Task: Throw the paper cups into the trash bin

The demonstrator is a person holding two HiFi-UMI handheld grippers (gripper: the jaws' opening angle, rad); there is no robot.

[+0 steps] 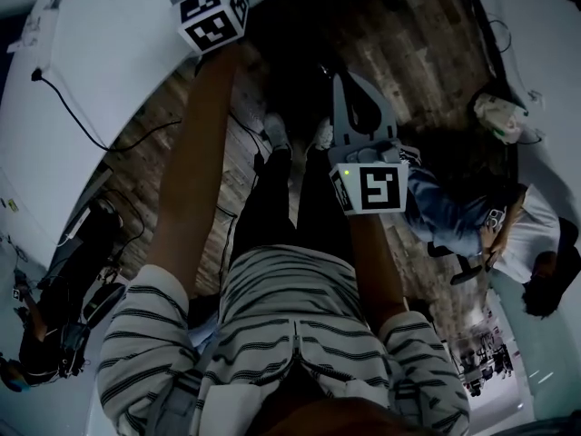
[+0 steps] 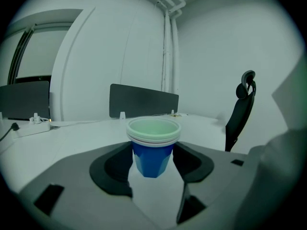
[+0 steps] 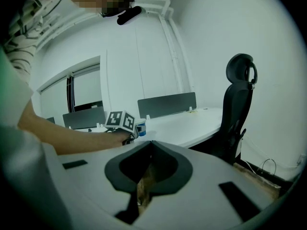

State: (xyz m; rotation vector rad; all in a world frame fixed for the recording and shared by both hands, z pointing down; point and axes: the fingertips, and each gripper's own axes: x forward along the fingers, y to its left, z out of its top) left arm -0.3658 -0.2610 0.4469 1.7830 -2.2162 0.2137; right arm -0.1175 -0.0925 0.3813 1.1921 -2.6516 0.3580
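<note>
A stack of blue paper cups [image 2: 152, 150] with white rims stands upright on the white table [image 2: 72, 138]. My left gripper [image 2: 152, 153] is open around it, its dark pads close beside the cup walls. In the right gripper view the same cups [image 3: 140, 127] show beside the left gripper's marker cube [image 3: 120, 121]. The head view shows only that cube [image 1: 213, 12] over the table; the jaws are cut off. My right gripper [image 1: 349, 84] hangs over the wooden floor, shut and empty [image 3: 145, 174]. No trash bin shows in any view.
A black office chair [image 3: 238, 111] stands at the table's end [image 2: 242, 109]. Grey desk partitions [image 2: 144, 99] and a power strip with cable [image 2: 33, 123] sit at the back of the table. A seated person [image 1: 508, 234] is to my right. A black cable [image 1: 82, 116] trails off the table edge.
</note>
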